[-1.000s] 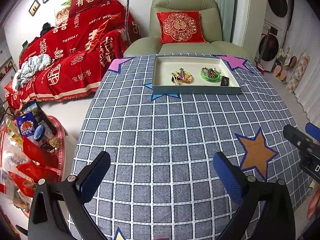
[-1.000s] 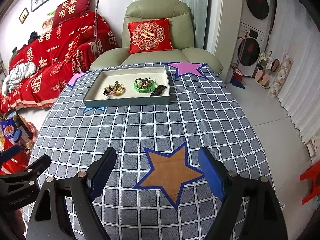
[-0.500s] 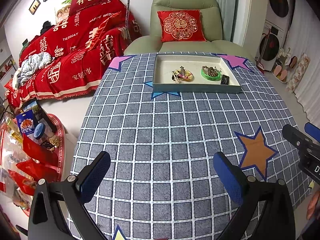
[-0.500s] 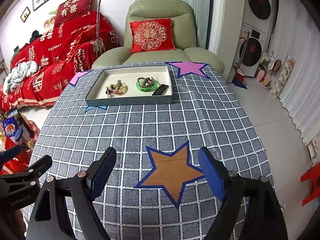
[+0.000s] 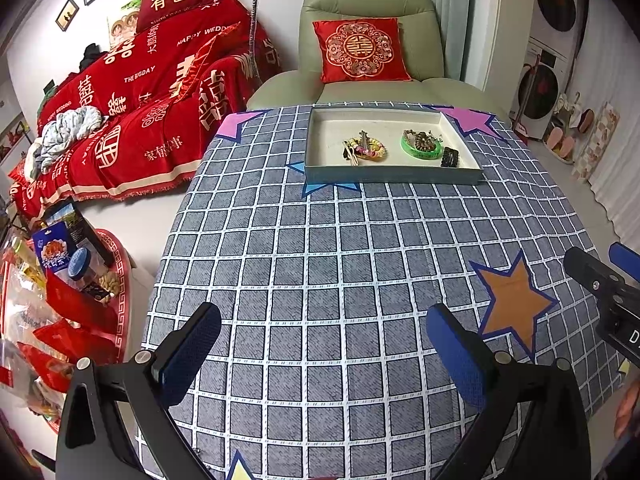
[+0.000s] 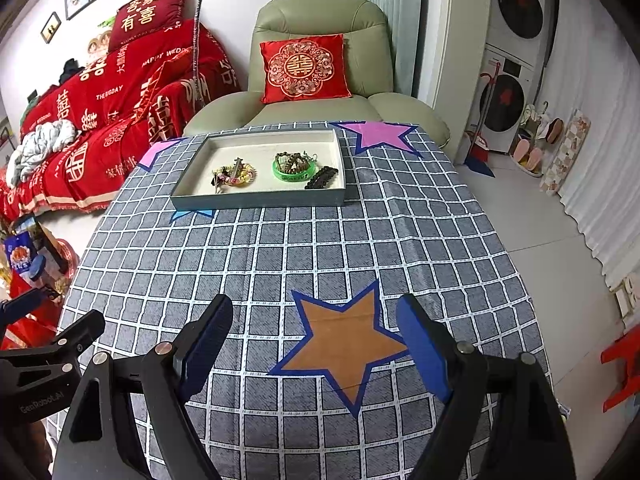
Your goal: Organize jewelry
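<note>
Tools idle, jewelry all in the tray

Nothing has shifted over the last second: left tool (image 5: 324, 356) and right tool (image 6: 316, 344) hang released and empty, well short of the tray (image 6: 256, 199), where the jewelry (image 6: 294, 166) lies; organizing looks finished.

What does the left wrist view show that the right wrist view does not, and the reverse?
Only the left wrist view: the open left gripper from behind, and a yellow star at the bottom edge.
Only the right wrist view: the open right gripper from behind, over the orange star, and a red stool on the floor.
Both: the tray with a green bangle, a bead bracelet and a black clip, and the armchair.
</note>
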`<action>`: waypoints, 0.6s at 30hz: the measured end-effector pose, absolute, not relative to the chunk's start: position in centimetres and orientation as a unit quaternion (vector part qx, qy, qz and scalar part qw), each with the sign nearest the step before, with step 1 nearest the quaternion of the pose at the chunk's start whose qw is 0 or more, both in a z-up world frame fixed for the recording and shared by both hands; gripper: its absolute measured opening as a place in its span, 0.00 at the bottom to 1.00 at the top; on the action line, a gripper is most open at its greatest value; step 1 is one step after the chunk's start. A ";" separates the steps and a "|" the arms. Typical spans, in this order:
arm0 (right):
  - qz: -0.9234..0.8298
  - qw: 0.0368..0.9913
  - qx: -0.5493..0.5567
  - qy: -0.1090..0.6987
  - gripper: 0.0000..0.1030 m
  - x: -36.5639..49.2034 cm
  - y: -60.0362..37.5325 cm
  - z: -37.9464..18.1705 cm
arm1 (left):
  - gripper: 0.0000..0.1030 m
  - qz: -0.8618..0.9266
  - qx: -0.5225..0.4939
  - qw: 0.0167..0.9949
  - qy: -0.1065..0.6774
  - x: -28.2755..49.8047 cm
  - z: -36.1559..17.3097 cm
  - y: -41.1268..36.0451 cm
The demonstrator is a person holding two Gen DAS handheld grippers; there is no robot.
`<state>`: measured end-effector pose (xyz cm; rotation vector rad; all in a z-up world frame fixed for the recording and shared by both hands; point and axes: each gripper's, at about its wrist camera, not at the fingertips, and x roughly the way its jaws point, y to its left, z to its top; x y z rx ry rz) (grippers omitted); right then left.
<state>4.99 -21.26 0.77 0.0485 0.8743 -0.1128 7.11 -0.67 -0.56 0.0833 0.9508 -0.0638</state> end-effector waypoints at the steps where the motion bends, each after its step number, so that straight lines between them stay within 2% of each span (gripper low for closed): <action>1: -0.055 0.904 0.023 0.423 0.83 5.0 -21.3 0.7 | 1.00 -0.030 0.040 0.888 0.457 7.1 -0.6 -0.7; 18: -0.054 0.903 0.023 0.426 0.83 4.8 -21.4 0.5 | 1.00 -0.031 0.041 0.888 0.458 7.1 -0.6 -0.7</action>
